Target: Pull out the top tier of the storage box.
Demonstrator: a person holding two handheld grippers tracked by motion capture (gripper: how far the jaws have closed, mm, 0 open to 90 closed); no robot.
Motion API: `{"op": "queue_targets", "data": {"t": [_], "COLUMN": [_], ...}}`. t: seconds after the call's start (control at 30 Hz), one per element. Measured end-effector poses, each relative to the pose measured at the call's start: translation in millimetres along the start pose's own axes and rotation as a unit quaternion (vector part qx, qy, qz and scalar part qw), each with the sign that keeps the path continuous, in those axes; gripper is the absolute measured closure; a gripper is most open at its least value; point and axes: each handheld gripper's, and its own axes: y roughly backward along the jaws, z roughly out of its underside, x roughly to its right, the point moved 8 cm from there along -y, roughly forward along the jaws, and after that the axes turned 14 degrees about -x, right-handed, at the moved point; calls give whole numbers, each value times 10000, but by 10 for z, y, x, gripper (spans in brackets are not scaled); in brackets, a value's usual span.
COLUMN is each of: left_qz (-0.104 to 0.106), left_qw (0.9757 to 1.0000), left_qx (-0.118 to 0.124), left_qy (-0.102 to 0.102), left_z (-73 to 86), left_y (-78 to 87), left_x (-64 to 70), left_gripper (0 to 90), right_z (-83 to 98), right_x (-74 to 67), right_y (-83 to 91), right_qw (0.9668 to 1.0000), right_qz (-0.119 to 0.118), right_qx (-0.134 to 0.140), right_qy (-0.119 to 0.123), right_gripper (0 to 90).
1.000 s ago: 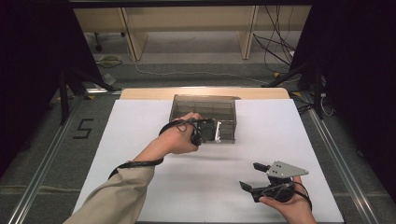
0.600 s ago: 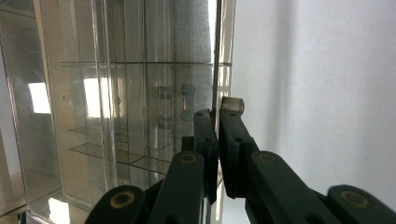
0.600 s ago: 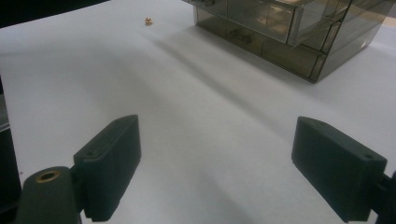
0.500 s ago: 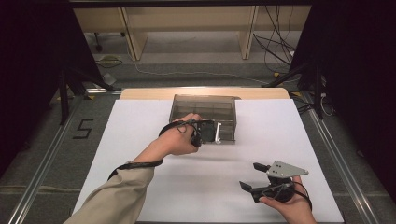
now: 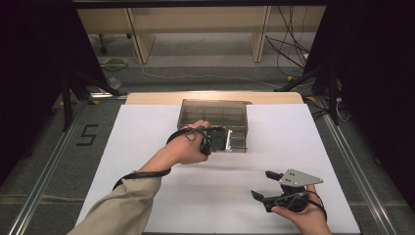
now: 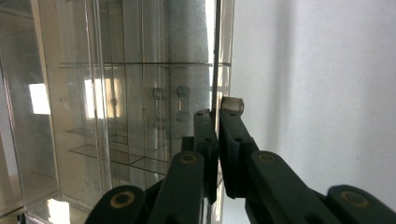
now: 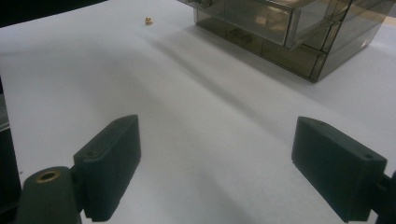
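Observation:
A smoky clear plastic drawer cabinet [image 5: 214,113] stands at the back middle of the white table. One small drawer [image 5: 235,139] sticks out of its front; it also shows in the right gripper view [image 7: 261,16]. My left gripper [image 5: 216,140] is shut on that drawer's handle [image 6: 232,103], its jaws [image 6: 217,116] pressed together against the thin clear front. My right gripper [image 5: 263,184] hovers low over the table near the front right, open [image 7: 219,135], with nothing between its fingers.
A tiny brass nut [image 7: 148,20] lies loose on the white table surface [image 5: 147,137], off to the cabinet's side. A wooden board edge [image 5: 147,98] runs behind the table. Metal rails [image 5: 49,181] flank both sides.

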Motion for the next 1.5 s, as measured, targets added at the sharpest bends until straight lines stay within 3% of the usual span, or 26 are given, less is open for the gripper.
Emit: {"op": "queue_targets", "data": {"t": [1.5], "left_qz": [88], "left_qw": [9999], "left_qx": [-79], "left_qy": [66], "left_z": [-18], "left_y": [22], "left_x": [62], "left_gripper": [866], "right_z": [0], "right_x": [-3], "right_y": [-5], "right_qw": [10000], "right_qz": [-9], "right_qx": [-5], "right_qy": [4], "right_gripper": [163]}}
